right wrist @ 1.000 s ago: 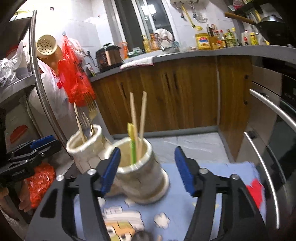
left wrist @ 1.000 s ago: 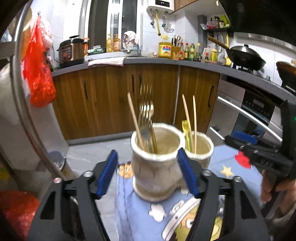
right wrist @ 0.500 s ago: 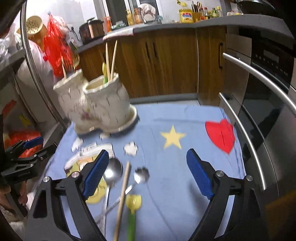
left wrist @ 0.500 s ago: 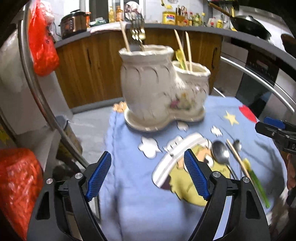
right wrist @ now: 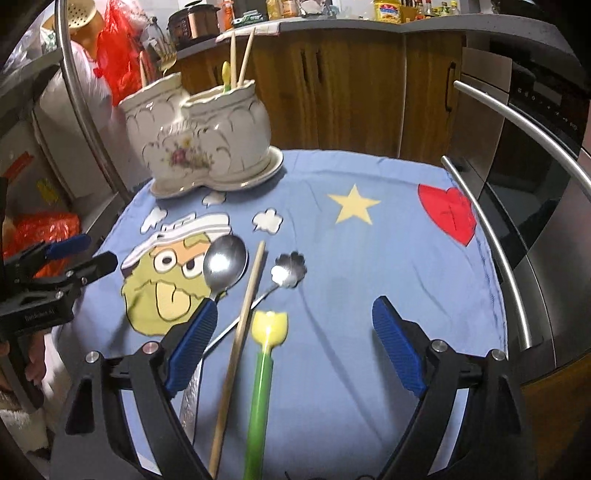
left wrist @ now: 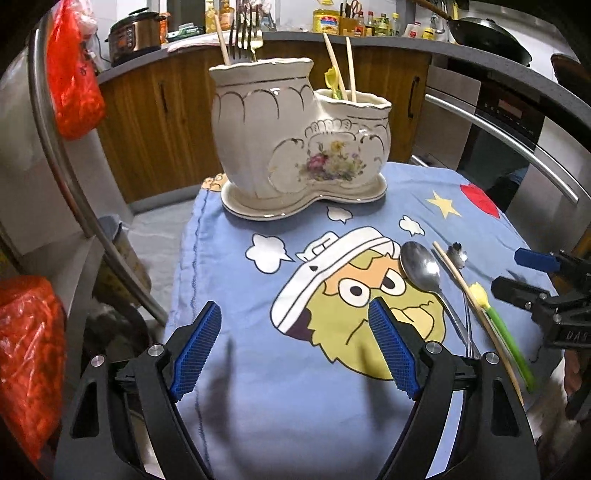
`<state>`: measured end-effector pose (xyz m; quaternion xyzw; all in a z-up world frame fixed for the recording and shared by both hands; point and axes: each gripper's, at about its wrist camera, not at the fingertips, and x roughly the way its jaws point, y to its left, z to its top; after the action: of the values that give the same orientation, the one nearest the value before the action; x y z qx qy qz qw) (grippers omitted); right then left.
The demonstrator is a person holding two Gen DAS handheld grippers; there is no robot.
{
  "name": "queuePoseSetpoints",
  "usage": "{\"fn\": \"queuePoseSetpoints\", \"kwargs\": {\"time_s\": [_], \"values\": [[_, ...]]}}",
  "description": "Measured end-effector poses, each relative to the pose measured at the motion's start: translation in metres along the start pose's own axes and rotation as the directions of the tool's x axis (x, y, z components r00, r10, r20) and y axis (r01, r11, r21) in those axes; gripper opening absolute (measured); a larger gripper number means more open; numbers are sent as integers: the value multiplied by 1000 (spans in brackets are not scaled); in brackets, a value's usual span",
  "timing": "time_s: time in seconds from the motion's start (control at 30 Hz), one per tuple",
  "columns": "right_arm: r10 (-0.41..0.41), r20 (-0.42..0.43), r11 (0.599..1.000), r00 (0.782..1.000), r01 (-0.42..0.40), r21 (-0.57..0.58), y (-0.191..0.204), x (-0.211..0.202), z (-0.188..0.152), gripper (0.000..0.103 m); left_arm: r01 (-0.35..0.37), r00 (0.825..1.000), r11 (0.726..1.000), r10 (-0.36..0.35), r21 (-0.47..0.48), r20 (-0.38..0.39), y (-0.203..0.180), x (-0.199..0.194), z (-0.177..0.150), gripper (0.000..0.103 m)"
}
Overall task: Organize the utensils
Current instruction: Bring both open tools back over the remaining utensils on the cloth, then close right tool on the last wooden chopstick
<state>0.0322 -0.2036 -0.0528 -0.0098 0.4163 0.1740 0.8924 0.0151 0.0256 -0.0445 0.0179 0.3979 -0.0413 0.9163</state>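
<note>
white floral holder (left wrist: 303,147), gilt trim, scalloped rims

blue cartoon cloth (left wrist: 229,288) lay under the left jaws | red plastic bag (left wrist: 75,81) hung far ahead-left of them | rice cooker (left wrist: 131,31) and wok (left wrist: 484,37) sat on the counter beyond

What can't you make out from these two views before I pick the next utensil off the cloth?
- Large spoon: handle hidden behind the right gripper's left finger, right wrist view.
- Wooden chopstick and green-handled utensil: lower ends cut off by the frame edge, right wrist view.
- Ceramic holder: contents below the rim hidden by its walls, both views.
- Flower-shaped spoon: handle too thin to trace, left wrist view.
</note>
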Motion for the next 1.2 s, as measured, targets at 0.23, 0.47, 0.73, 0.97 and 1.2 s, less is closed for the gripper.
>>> {"fn": "queuePoseSetpoints", "kwargs": {"time_s": [0.23, 0.47, 0.73, 0.97, 1.2], "values": [[26, -44, 998, 999, -28, -48, 9, 8, 2, 39, 22, 1000, 1000, -22, 4, -21, -7, 6, -3, 82], [46, -84, 995, 995, -53, -87, 27, 27, 14, 22, 34, 999, 999, -33, 14, -28, -12, 6, -3, 82], [22, -94, 996, 995, -29, -79, 25, 38, 16, 6, 43, 999, 999, -42, 32, -32, -22, 5, -1, 82], [81, -23, 997, 996, -81, 12, 5, 15, 19, 6, 104, 993, 993, -101, 52, -52, -43, 9, 7, 82], [90, 27, 994, 996, -91, 63, -15, -5, 16, 6, 147, 985, 986, -140, 75, -97, -70, 26, 14, 82]]}}
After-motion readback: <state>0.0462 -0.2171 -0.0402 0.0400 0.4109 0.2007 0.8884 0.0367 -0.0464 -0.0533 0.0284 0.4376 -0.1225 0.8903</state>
